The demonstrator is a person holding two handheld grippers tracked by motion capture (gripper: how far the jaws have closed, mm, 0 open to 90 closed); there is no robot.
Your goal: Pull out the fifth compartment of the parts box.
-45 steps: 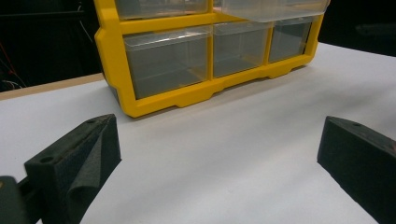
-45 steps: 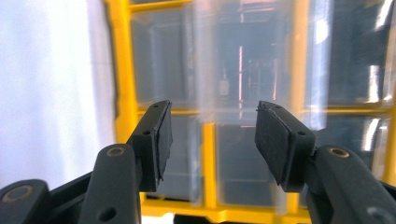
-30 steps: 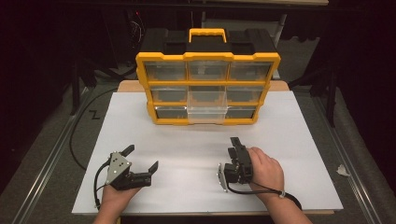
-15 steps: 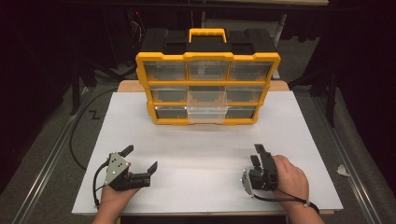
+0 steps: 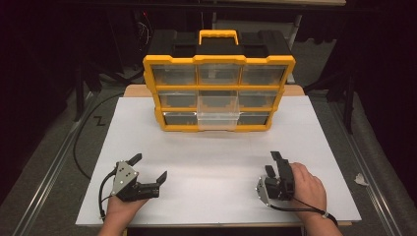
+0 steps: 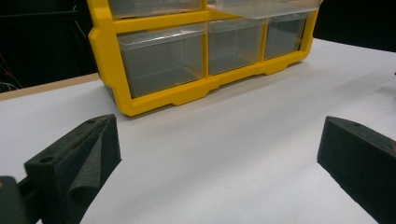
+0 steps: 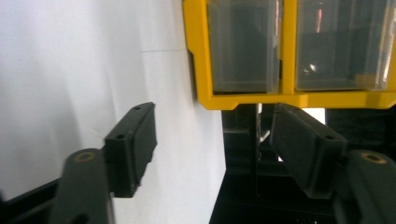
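Dim, soft focus, dark surroundings

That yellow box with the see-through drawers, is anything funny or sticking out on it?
Yes. On the yellow drawer box, one clear drawer in the middle column sticks out toward the front, while the other drawers sit flush in the frame. Nothing looks spilled or broken, and the white table around it looks tidy.
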